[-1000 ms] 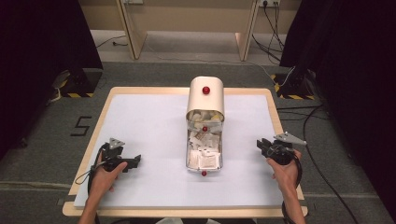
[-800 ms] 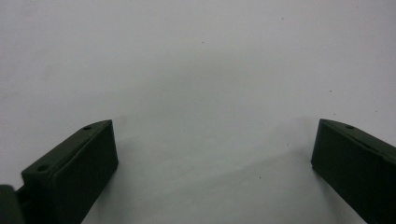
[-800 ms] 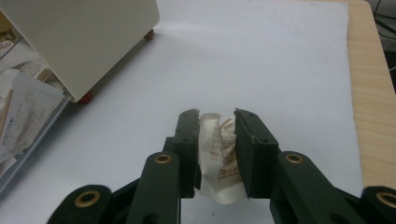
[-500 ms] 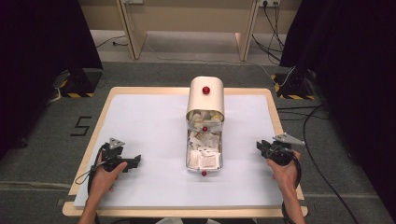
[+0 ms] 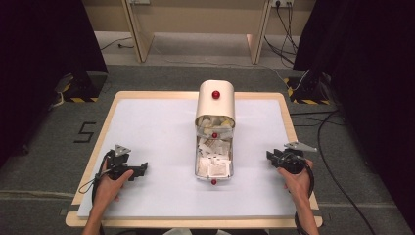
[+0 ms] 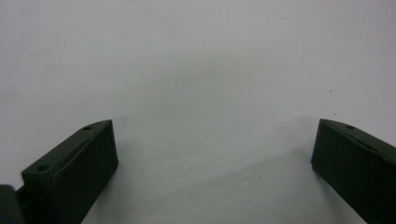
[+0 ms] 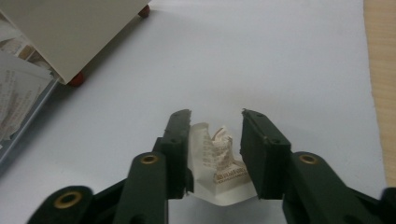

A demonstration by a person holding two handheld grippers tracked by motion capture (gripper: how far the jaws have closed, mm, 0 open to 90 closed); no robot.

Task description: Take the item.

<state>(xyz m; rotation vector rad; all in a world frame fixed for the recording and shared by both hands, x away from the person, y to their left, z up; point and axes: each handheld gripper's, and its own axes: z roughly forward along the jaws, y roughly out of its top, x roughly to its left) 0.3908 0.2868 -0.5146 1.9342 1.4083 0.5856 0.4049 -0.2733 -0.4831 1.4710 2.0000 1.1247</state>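
A cream box point(image 5: 215, 100) with a red knob stands at the table's middle. Its metal tray point(image 5: 197, 165), pulled out toward me, holds several paper sachets point(image 5: 213, 164). My right gripper point(image 5: 270, 156) rests on the white mat to the tray's right. Its jaws have just been opening and now stand apart around a crumpled white sachet point(image 7: 217, 163) that lies on the mat. In the right gripper view the right gripper point(image 7: 215, 114) points past the box's corner point(image 7: 70, 28). My left gripper point(image 5: 143, 169) lies left of the tray. The left gripper point(image 6: 215, 140) is wide open over bare mat.
The white mat point(image 5: 156, 127) covers a wooden table with its edge showing at the right point(image 7: 380, 84). A red foot point(image 7: 76, 78) sits under the box's corner. Cables run over the floor at the right point(image 5: 333, 147).
The right gripper's jaws stand a little wider than before. Both hands stay where they were, and the box and tray have not moved.
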